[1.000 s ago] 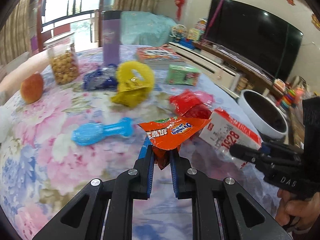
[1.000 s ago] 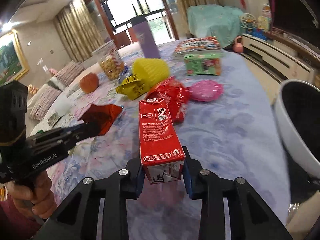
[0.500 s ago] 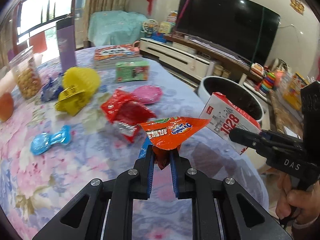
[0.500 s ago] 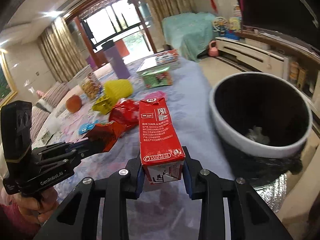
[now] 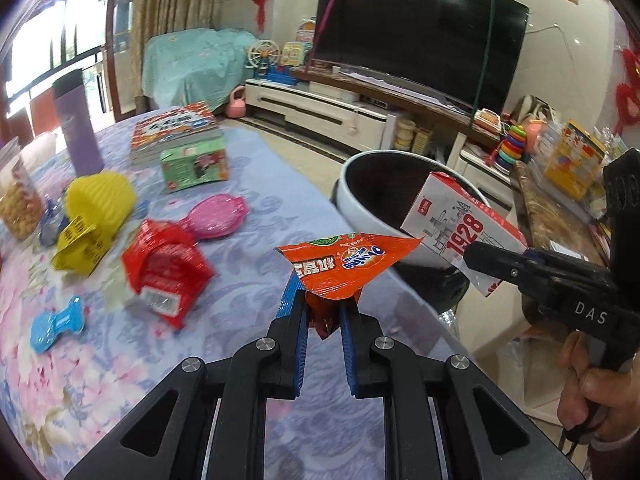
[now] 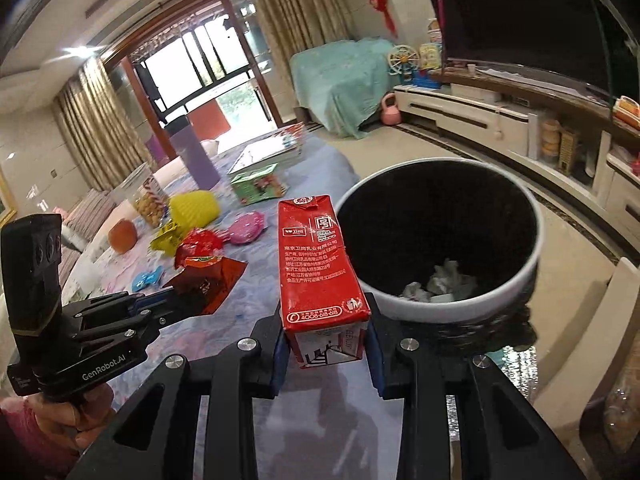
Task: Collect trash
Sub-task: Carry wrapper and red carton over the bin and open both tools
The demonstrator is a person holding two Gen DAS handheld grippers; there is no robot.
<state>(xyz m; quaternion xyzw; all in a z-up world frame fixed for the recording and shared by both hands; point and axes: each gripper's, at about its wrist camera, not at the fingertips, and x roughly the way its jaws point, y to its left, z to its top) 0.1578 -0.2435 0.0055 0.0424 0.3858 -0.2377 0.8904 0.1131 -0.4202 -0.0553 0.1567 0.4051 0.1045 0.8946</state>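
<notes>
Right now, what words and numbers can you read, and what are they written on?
"1928": milk carton, held in the right gripper.
"4008-618-618": same carton, red side.
"DAS": right gripper's body.
"GenRobot.AI": left gripper body.
Orange snack wrapper: logo too warped to read.
Carton's small print, red packet: too small.

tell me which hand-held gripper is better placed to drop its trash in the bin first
Right, probably. Its milk carton already sits beside the bin rim, while the left's orange wrapper is over the table.

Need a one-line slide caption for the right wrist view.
Right gripper carries a red milk carton toward the white bin; left gripper alongside holds an orange wrapper.
</notes>
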